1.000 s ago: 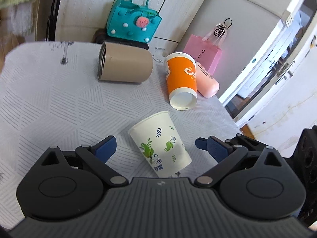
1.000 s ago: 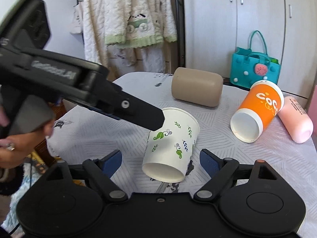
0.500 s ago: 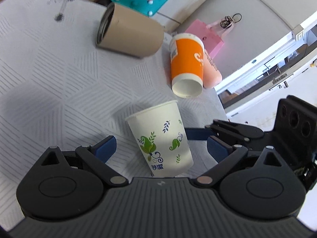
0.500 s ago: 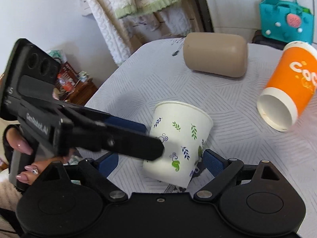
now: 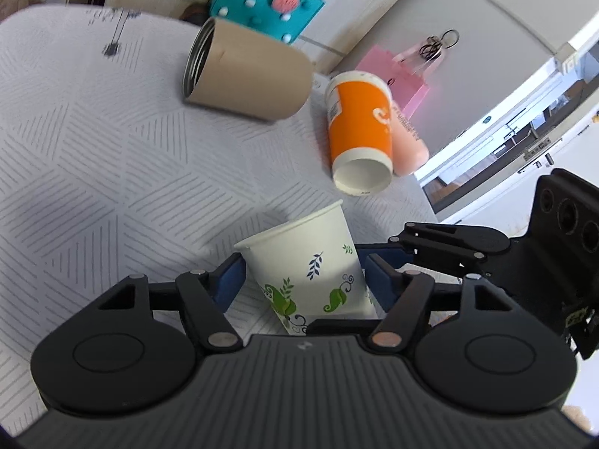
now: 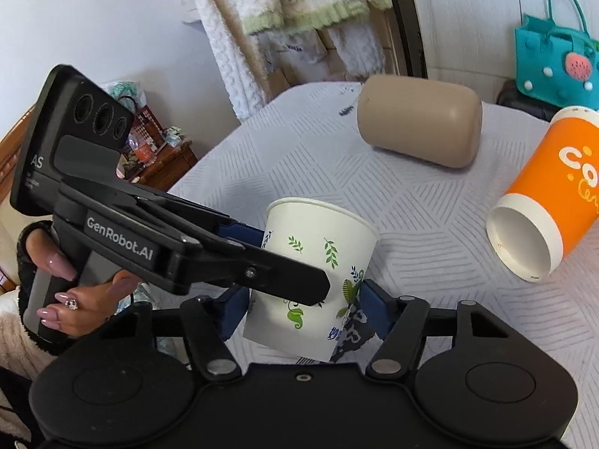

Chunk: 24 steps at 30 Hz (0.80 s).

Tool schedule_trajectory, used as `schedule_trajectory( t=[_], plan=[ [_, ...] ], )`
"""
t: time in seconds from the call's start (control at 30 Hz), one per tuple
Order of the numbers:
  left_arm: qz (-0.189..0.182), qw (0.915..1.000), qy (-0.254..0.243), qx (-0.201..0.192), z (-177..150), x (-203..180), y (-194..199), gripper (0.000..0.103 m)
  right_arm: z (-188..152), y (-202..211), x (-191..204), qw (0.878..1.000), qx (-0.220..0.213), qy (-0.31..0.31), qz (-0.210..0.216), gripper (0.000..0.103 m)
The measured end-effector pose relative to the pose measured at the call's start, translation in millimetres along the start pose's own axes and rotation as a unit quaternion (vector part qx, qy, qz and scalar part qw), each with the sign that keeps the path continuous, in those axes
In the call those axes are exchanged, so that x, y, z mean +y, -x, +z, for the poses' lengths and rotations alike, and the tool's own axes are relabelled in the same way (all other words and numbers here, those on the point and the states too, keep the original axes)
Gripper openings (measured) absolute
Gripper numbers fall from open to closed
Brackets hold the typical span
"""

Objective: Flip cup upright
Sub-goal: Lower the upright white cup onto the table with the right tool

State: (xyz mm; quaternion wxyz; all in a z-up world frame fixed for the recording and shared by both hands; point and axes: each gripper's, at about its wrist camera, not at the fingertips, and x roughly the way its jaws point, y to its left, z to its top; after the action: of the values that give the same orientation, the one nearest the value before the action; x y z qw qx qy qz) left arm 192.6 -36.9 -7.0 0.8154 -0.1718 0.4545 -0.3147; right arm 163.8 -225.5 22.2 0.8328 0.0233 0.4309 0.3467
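Left wrist view puts the white leaf-printed paper cup (image 5: 312,262) low in the centre of my frame, tilted, its open rim toward the upper left and its narrow base down near my gripper body. My left gripper (image 5: 303,275) has its blue pads pressed against the cup wall on both sides, so I read it as clamped on the cup. Coming in from the right edge of that frame is my right gripper (image 5: 378,258), its dark fingers reaching to the cup's right side.

From the right wrist camera, the same cup (image 6: 318,258) sits at the middle of the frame, rim uppermost and leaning, with its base lifted clear of the white patterned tablecloth (image 6: 430,217). My right gripper (image 6: 303,308) brackets the lower part of the cup; both blue pads lie against its wall, so it too is gripping the cup. The left gripper (image 6: 258,258) crosses from the left side of the frame, held in the left hand (image 6: 71,292), one finger lying over the front of the cup.

Further up the left wrist frame, an orange cup (image 5: 359,134) lies on its side, mouth toward me, touching a pink bottle (image 5: 408,138) on its right. A tan tumbler (image 5: 247,75) lies on its side at upper centre, with a teal bag (image 5: 265,3) behind it and a pink bag (image 5: 400,78) off the table's far edge.
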Motion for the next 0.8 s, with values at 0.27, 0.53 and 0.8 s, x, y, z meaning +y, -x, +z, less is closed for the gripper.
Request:
schedule_trajectory(
  t=[0.27, 0.53, 0.8],
  plan=[
    [0.039, 0.9884, -0.106, -0.101, -13.9, -33.4, 25.0, 0.06, -9.7, 6.5, 13.2, 0.995, -0.059, 0.062, -0.042, 0.069],
    [0.073, 0.9692, -0.158, -0.174, -20.8, -37.0, 33.2, 0.06, -17.0, -7.0, 28.6, 0.978, -0.142, 0.113, -0.104, 0.069],
    [0.095, 0.9532, -0.196, -0.21, -21.0, -37.6, 27.2, 0.06, -12.0, -23.8, 38.6, 0.951, -0.178, 0.175, -0.184, 0.069]
  ],
)
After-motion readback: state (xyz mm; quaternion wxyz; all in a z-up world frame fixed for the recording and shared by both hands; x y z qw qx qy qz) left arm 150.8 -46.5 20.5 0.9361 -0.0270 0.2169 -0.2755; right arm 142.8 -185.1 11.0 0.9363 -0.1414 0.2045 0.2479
